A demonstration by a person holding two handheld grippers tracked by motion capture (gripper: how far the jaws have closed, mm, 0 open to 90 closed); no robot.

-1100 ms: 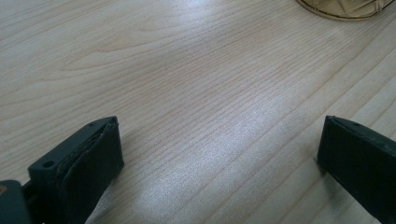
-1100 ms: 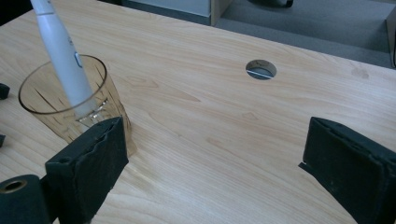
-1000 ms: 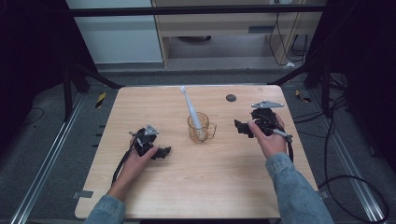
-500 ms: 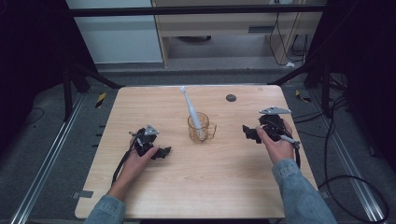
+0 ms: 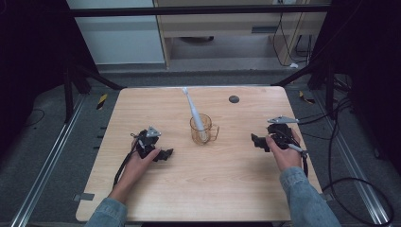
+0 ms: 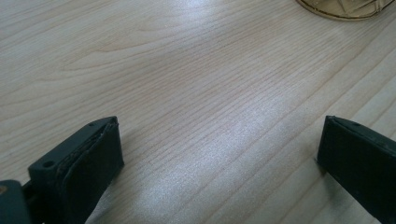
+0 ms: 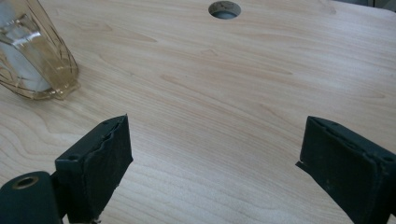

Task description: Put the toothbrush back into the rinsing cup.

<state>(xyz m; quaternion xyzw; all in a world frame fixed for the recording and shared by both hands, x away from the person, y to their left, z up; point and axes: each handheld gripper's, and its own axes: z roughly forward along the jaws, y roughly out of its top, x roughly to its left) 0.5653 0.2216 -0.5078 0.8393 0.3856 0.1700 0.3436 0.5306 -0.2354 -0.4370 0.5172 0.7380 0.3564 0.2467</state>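
The wooden desk [image 5: 203, 189] carries one group of things at its centre: an amber glass mug [image 5: 203, 130] with a white electric toothbrush [image 5: 193, 108] standing in it, its upper end leaning away from you past the rim toward the far edge. A small round cable hole [image 5: 233, 99] lies beyond the mug, nearer the far edge.

Your left tongs [image 5: 166, 154] rest low on the desk to the left of the mug, well apart from it, jaws spread wide over bare wood; in the left gripper view the base of the mug sits at the top edge. Your right tongs [image 5: 255, 141] lie to the right of the mug, likewise wide and holding nothing, with the mug at the upper left of the right gripper view.

Judged from this layout, the toothbrush is seated in the mug and both tongs stand clear of it, so the step reads as a rest between grasps. Any next move on the toothbrush calls for you to lift one pair of tongs, approach the shaft above the rim, and close gently, since the mug is light glass and may tip.
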